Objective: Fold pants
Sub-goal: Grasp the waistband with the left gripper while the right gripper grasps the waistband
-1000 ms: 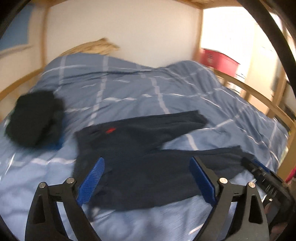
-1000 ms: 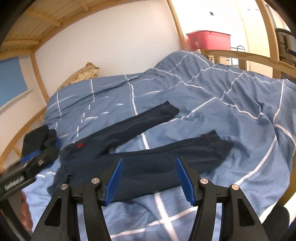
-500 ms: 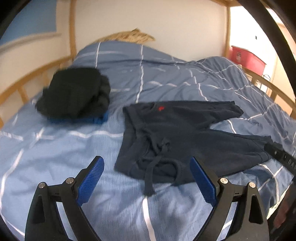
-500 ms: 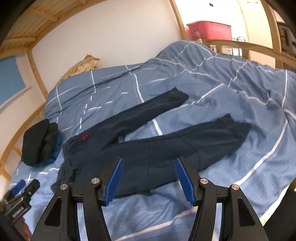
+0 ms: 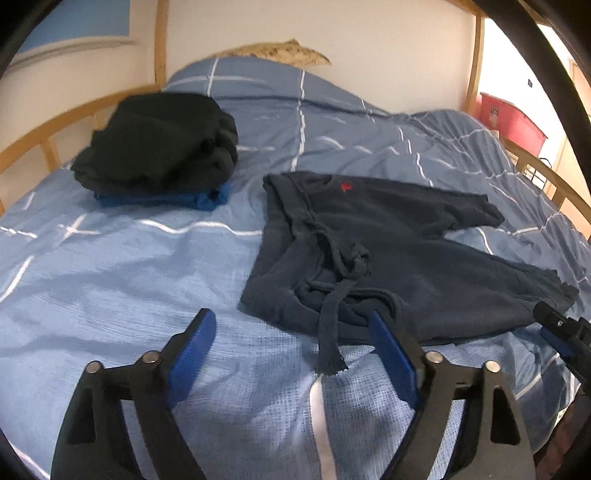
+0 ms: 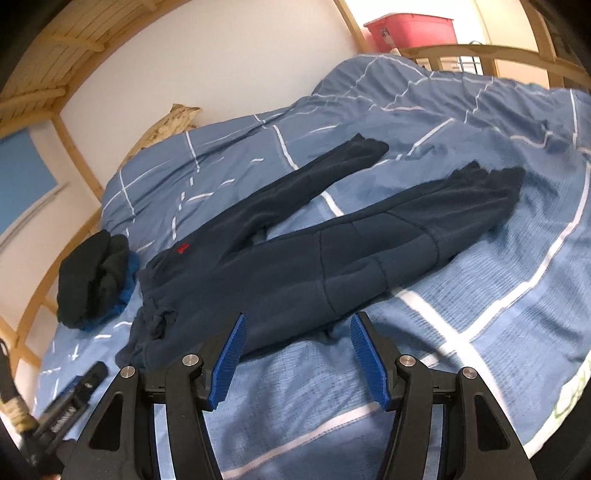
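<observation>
Dark navy pants (image 5: 388,236) with a small red logo lie flat on the blue checked duvet (image 5: 129,266), waistband to the left, both legs spread apart to the right. A drawstring (image 5: 328,332) trails off the waistband toward me. My left gripper (image 5: 295,354) is open and empty, just in front of the waistband. My right gripper (image 6: 295,354) is open and empty, just in front of the near leg of the pants (image 6: 332,258). The right gripper shows at the right edge of the left wrist view (image 5: 565,336).
A stack of folded dark and blue clothes (image 5: 159,147) sits on the duvet to the left of the pants. A wooden bed rail (image 5: 48,125) runs along the left and far right. A red bin (image 6: 410,26) stands beyond the bed.
My left gripper has swung left and closer to the waistband end. My right gripper has moved a little closer to the near leg. The pants have not moved.
</observation>
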The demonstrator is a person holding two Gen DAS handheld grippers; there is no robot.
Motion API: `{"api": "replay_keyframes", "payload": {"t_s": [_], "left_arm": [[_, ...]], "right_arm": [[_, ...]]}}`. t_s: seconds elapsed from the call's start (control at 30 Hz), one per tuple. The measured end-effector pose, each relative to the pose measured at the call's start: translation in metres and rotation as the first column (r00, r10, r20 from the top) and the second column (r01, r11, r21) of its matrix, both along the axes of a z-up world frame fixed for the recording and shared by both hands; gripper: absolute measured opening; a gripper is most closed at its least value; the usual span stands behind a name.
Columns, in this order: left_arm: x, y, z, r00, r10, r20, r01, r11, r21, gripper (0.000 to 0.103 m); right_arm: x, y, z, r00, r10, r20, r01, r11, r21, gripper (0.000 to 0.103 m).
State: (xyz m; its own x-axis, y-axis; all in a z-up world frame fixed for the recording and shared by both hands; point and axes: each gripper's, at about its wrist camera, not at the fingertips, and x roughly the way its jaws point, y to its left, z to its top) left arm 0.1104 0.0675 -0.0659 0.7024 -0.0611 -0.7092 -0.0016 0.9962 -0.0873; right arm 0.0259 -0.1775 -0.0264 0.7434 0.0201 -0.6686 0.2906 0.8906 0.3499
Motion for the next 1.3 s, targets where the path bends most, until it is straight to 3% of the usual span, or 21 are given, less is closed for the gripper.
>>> {"api": "replay_keyframes", "payload": {"t_s": [0.27,0.57,0.63,0.73,0.83,1.0,1.1,1.2,1.27,1.3], "left_arm": [[0.022,-0.004,-0.02,0.997,-0.017,-0.07,0.014,0.999,-0.042,0.069],[0.036,-0.006,-0.028,0.994,-0.01,-0.107,0.005,0.999,-0.048,0.065],[0.035,-0.005,-0.027,0.992,-0.012,-0.124,0.002,0.997,-0.082,0.062],[0.024,-0.002,-0.015,0.998,0.006,-0.07,-0.015,0.992,-0.124,0.063],[0.023,0.003,-0.008,0.999,0.041,-0.033,-0.045,0.99,-0.131,0.063],[0.037,0.003,-0.023,0.994,0.049,-0.094,-0.064,0.984,-0.167,0.062],[0.041,0.002,-0.036,0.988,0.064,-0.138,-0.087,0.983,-0.165,0.055],[0.039,0.001,-0.039,0.989,0.06,-0.135,-0.081,0.984,-0.161,0.047],[0.04,0.0,-0.04,0.989,0.052,-0.138,-0.075,0.983,-0.166,0.034],[0.04,-0.001,-0.04,0.989,0.047,-0.137,-0.07,0.983,-0.168,0.032]], "right_arm": [[0.018,0.0,-0.014,1.0,0.024,-0.021,-0.023,0.999,0.035,0.06],[0.026,-0.002,-0.026,0.997,0.014,-0.076,-0.011,0.999,0.031,0.06],[0.028,-0.003,-0.027,0.996,0.005,-0.086,-0.003,1.0,0.031,0.059],[0.023,-0.003,-0.029,0.994,0.004,-0.108,0.003,0.998,0.063,0.06],[0.017,-0.002,-0.027,0.997,-0.008,-0.073,0.014,0.997,0.073,0.06],[0.03,-0.009,-0.03,0.996,-0.035,-0.082,0.043,0.995,0.092,0.06],[0.035,-0.009,-0.033,0.994,-0.046,-0.101,0.055,0.995,0.084,0.06],[0.035,-0.009,-0.036,0.993,-0.042,-0.109,0.05,0.997,0.065,0.059],[0.034,-0.009,-0.037,0.994,-0.045,-0.104,0.051,0.997,0.06,0.058],[0.034,-0.01,-0.037,0.993,-0.048,-0.105,0.055,0.997,0.063,0.056]]}}
